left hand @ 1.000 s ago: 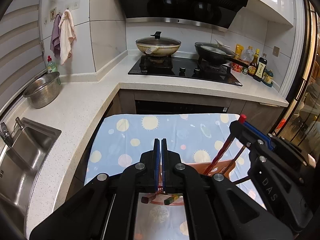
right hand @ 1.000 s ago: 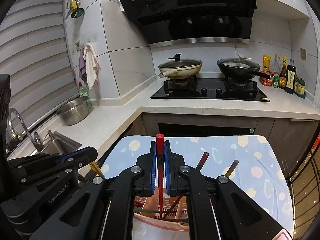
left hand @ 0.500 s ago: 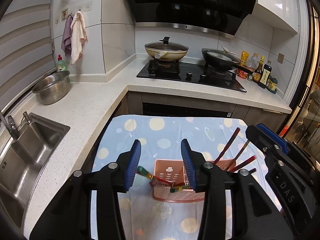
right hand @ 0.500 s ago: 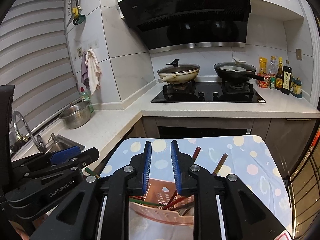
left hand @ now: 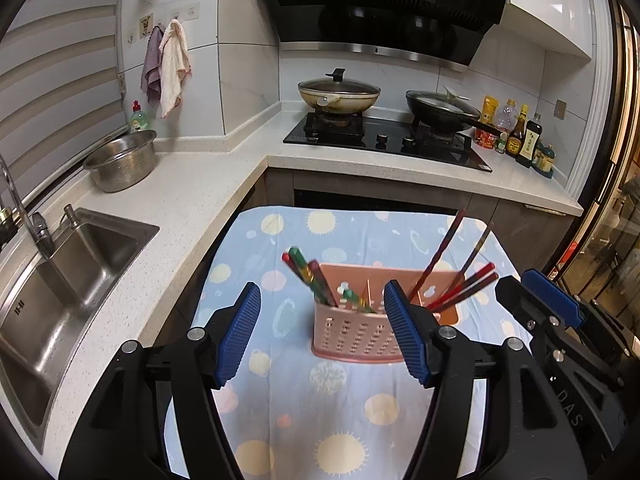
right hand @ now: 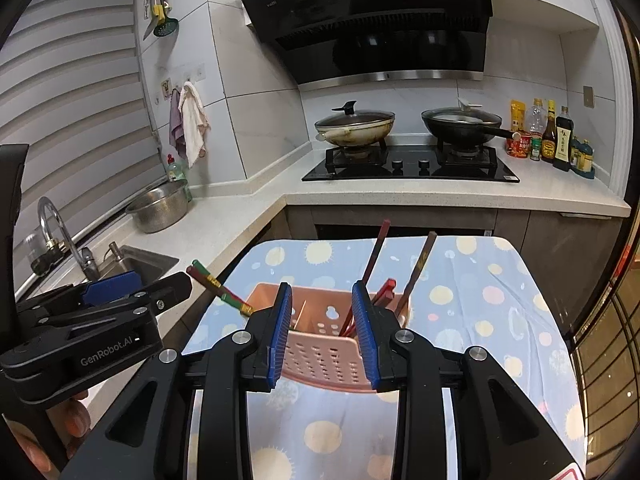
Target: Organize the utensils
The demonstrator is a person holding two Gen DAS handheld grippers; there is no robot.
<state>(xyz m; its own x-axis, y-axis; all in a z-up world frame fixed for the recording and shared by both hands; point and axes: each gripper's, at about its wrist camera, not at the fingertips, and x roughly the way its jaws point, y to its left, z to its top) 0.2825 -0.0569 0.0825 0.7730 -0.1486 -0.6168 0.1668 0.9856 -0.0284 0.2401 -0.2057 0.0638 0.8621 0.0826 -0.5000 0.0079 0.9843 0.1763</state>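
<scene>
The pink perforated basket point(left hand: 360, 336) is standing upright on the cloth-covered bench point(left hand: 340, 420), roughly central on it. A divider is splitting it into compartments. The green-and-red chopsticks point(left hand: 308, 276) are leaning out of the left compartment, tips up and tilted left. The dark red chopsticks point(left hand: 440, 256) are fanning out of the right compartment, tilted right; the two longest are rising well above the rim.

The left hand-held gripper point(left hand: 322, 336) is released and its jaws are opening; the basket is showing between the blue pads, apart from both. The right hand-held gripper point(right hand: 322, 332) is also released and opening, with the basket's near wall point(right hand: 320, 356) showing in the gap, untouched. No chopstick is being held by either.

Bare cloth is lying in front of the basket and to its left and right. The bench's far edge is running just before the cabinet fronts; its left edge is lying beside the white worktop point(left hand: 168, 200).

On the worktop, the steel colander point(left hand: 120, 164) is standing near the sink point(left hand: 68, 256). Two lidded pans point(left hand: 340, 94) are sitting on the hob, well behind. Bottles point(left hand: 520, 136) are grouped at the far right.
</scene>
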